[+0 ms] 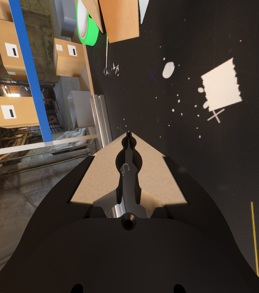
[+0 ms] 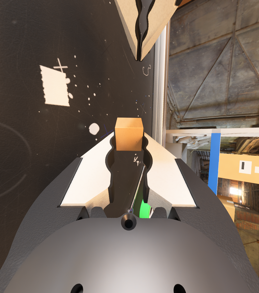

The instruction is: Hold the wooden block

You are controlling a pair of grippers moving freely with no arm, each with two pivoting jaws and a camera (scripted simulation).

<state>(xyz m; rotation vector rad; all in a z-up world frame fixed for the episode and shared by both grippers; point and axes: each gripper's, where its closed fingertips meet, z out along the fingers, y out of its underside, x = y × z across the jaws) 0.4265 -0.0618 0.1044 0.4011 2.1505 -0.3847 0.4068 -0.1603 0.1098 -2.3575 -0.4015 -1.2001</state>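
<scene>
The wooden block [image 2: 128, 134] is a light brown cube on the black table [image 2: 30, 142]. It sits between the fingertips of my right gripper [image 2: 128, 132], whose jaws are pressed against its two sides. In the left wrist view the block [image 1: 120, 20] shows at the top edge, flanked by the right gripper's fingers [image 1: 92, 14]. My left gripper [image 1: 128, 132] is shut and empty, low over the table and pointing toward the block. It also shows at the top of the right wrist view [image 2: 139, 59].
A green tape roll [image 1: 87, 27] and a metal wrench [image 1: 106, 55] lie beside the block. An aluminium bar [image 1: 101, 120] lies along the table's edge. Beyond the edge stand a blue shelf post [image 1: 29, 71] and cardboard boxes [image 1: 69, 58]. White paint patches [image 1: 220, 85] mark the table.
</scene>
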